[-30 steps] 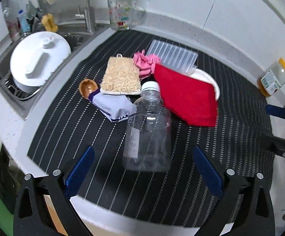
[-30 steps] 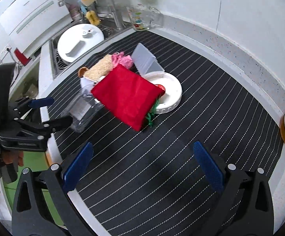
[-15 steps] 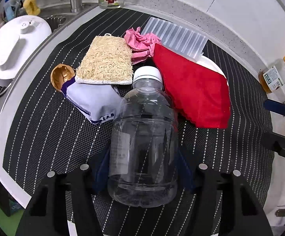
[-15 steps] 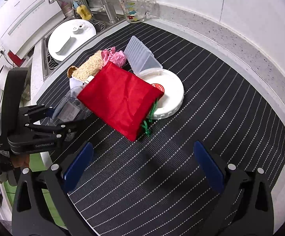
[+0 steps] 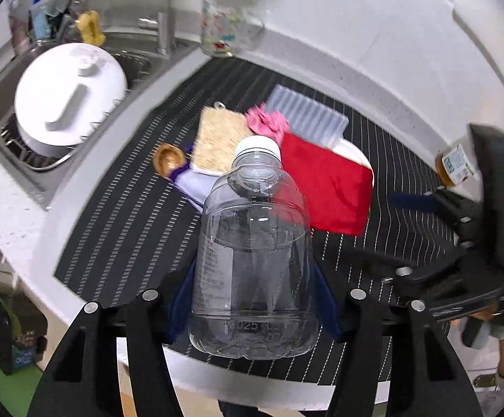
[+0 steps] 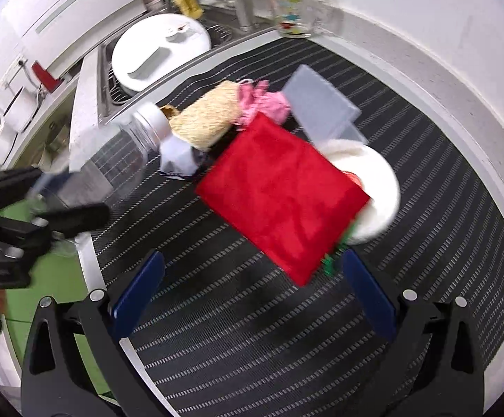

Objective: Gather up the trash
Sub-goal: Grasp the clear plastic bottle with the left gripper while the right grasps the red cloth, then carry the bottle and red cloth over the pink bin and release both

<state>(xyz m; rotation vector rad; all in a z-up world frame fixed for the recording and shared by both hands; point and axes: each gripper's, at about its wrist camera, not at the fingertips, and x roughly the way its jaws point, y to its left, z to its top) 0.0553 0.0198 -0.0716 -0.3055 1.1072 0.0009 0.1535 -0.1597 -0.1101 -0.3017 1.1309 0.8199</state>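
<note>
My left gripper [image 5: 252, 299] is shut on a clear plastic bottle [image 5: 252, 260] with a white cap and holds it lifted above the striped mat [image 5: 120, 215]; the bottle also shows in the right wrist view [image 6: 113, 160]. My right gripper [image 6: 252, 288] is open and empty, just in front of a red cloth pouch [image 6: 283, 191]. The pouch [image 5: 324, 187] lies partly over a white plate [image 6: 380, 187]. Behind are a crumpled pink wrapper [image 6: 262, 100], a loofah pad [image 6: 206, 118], a white-and-purple crumpled wrapper [image 6: 179, 156] and a clear plastic lid [image 6: 321, 104].
A sink [image 5: 19, 139] with a white pot lid [image 5: 67, 97] is at the left. A printed glass [image 5: 220, 31] stands by the back wall. A jar [image 5: 455, 170] stands at the right. A brown spoon [image 5: 168, 160] lies by the loofah.
My left gripper closed on the bottle and lifted it off the mat, back toward the counter's front edge. My right gripper moved closer to the red pouch.
</note>
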